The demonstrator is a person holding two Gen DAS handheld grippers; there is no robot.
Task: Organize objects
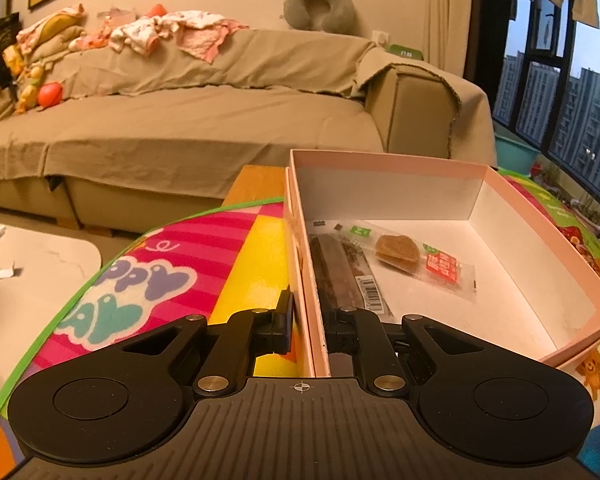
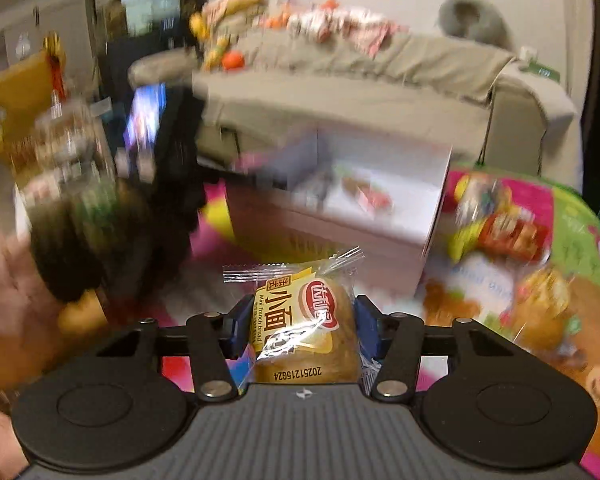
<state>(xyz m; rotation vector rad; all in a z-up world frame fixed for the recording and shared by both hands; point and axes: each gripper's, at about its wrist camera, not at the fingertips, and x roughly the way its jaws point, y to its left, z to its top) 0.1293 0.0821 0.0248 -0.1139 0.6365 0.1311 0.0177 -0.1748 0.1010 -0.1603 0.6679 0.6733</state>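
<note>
Two grips hold: my left fingers pinch the pink box wall, my right fingers clamp the wrapped bread, which next wants carrying over the box.

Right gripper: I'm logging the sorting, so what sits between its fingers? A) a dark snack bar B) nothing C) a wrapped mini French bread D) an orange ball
C: the right gripper pinches a wrapped mini French bread between its blue pads.
</note>
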